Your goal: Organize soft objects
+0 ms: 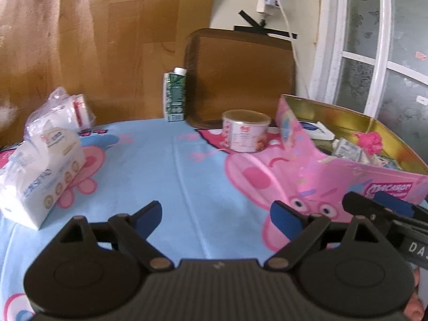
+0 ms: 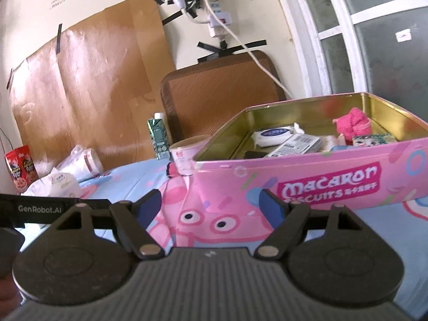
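A pink macaron biscuit tin [image 1: 374, 179] [image 2: 321, 176] stands open on the right of the table. Inside it lie a pink fluffy cloth [image 2: 351, 124] [image 1: 370, 141], a white tissue pack [image 2: 275, 135] and small packets. White tissue packs [image 1: 37, 176] [image 2: 62, 184] and a plastic bag of tissues [image 1: 64, 112] [image 2: 83, 161] sit at the left. My left gripper [image 1: 216, 215] is open and empty above the cloth, between the packs and the tin. My right gripper [image 2: 211, 207] is open and empty just before the tin's front wall.
A round tub [image 1: 244, 133] [image 2: 187, 157] stands beside the tin's left end. A green carton [image 1: 175, 97] [image 2: 159, 136] and a brown tray [image 1: 240, 77] [image 2: 219, 99] lean at the back wall. A red snack box [image 2: 21, 171] is at the far left. The table wears a blue cartoon cloth [image 1: 174, 165].
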Tool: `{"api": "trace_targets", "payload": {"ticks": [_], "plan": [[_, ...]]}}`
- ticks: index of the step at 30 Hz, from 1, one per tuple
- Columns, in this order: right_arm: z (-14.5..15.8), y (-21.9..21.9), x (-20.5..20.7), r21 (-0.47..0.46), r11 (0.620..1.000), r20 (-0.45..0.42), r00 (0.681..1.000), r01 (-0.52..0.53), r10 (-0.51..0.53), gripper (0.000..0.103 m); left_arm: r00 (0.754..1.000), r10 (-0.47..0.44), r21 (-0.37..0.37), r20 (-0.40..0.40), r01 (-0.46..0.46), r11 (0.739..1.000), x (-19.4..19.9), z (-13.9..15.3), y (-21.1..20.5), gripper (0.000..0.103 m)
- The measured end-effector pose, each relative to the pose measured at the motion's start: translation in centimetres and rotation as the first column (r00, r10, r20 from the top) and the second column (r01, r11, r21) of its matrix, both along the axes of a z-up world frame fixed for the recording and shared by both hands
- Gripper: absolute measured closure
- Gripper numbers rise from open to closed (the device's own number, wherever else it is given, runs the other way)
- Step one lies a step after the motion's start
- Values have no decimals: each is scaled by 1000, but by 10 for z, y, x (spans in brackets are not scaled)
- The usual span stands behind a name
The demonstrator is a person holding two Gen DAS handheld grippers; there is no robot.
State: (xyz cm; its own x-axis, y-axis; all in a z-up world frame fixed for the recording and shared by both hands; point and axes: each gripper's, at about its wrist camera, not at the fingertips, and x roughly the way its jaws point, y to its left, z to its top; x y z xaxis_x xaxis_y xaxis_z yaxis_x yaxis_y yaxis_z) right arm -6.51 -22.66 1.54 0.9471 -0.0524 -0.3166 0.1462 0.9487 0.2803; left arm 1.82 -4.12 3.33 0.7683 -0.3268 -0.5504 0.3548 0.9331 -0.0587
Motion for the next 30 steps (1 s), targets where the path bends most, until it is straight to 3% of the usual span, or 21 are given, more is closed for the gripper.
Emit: {"api": "trace_targets", "payload": {"ticks": [11,21,26,30], "plan": [[-6,33,17,-40,996,-58,995,-82,80,20,991,131,-25,-39,-132,991,11,-22,66,11],[-13,66,35,-71,983,-112,981,-170,161,21,958,274,-99,-85,-281,954,18,-30,134,11],[-14,76,37,-87,976,-125,974,-201,190,21,963,260,-61,-65,-264,963,19,-30,122,11],[-4,71,28,-119,979,-93,983,-166,155,21,973,225,-53,-44,-228,972,14,-23,104,8]]}}
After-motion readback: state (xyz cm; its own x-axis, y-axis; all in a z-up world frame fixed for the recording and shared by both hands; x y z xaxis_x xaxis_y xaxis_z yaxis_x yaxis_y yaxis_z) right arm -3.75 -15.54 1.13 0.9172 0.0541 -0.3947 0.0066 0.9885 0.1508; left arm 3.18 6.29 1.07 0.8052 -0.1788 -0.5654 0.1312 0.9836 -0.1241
